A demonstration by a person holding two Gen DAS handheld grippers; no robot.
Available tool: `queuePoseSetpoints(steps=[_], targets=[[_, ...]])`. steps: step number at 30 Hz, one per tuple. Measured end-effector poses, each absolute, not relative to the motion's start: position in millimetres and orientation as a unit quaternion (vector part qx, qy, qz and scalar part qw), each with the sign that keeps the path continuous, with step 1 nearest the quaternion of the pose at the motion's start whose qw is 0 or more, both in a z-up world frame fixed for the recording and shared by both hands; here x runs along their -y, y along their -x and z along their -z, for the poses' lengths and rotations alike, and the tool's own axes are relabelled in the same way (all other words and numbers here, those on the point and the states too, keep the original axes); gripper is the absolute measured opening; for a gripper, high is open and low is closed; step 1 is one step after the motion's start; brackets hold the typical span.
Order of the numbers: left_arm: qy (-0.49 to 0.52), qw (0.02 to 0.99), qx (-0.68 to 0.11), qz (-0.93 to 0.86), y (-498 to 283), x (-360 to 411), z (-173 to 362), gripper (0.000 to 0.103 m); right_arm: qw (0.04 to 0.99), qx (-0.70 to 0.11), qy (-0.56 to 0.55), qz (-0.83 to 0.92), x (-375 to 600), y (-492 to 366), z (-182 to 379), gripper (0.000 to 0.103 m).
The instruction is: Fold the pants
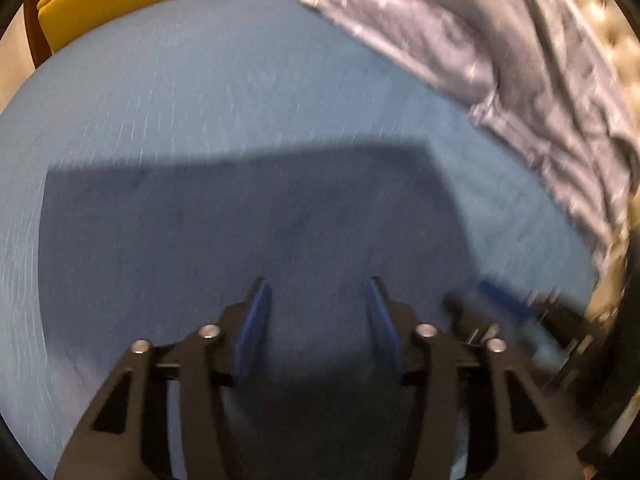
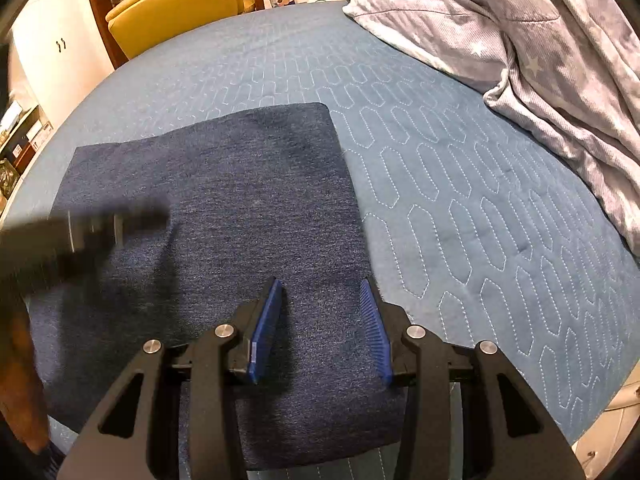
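The right gripper (image 2: pixel 322 282) hangs with its jaws parted and empty over the near right part of the folded dark blue denim pants (image 2: pixel 208 208), which lie flat as a rectangle on the quilted blue bed cover (image 2: pixel 460 200). The left gripper (image 1: pixel 316 282), jaws also apart with nothing between them, hovers over the same cloth. Bare cover spreads beyond the pants' far and right edges, up to a crumpled grey star-print duvet (image 2: pixel 540 40). A yellow chair (image 2: pixel 176 8) stands past the bed's far edge.

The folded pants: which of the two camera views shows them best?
The right wrist view. There the folded pants lie sharp on the blue quilted bedspread, with their far and right edges clear and the weave visible. The left wrist view is motion-blurred and shows them only as a dark, featureless patch.
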State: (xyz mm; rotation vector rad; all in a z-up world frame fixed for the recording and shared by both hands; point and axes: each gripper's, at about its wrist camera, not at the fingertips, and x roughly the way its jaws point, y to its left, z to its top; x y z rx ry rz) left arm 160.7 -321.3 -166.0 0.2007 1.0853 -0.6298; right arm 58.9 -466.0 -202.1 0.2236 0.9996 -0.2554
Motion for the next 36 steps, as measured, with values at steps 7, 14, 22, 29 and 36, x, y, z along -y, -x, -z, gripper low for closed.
queuePoseSetpoints(steps=[7,14,22,29,36], targets=[[-0.082,0.829,-0.476,0.281,-144.1,311.1,174.8,0.092,0.863,-0.478,-0.111,0.119,467.4,-58.5,201.5,0.04],[-0.107,0.866,-0.417,0.253,-108.4,271.1,153.5,0.061,0.864,-0.475,-0.11,0.127,466.6,-57.5,198.8,0.063],[-0.139,0.851,-0.433,0.263,-88.8,258.7,178.6,0.035,0.902,-0.395,-0.07,0.159,453.8,-55.4,137.7,0.099],[-0.118,0.861,-0.42,0.262,-84.2,249.8,179.5,0.032,0.882,-0.464,-0.07,0.05,414.3,-126.4,156.8,0.098],[-0.117,0.855,-0.432,0.262,-81.3,232.7,178.6,0.028,0.868,-0.487,-0.027,0.095,416.5,-141.3,201.4,0.099]])
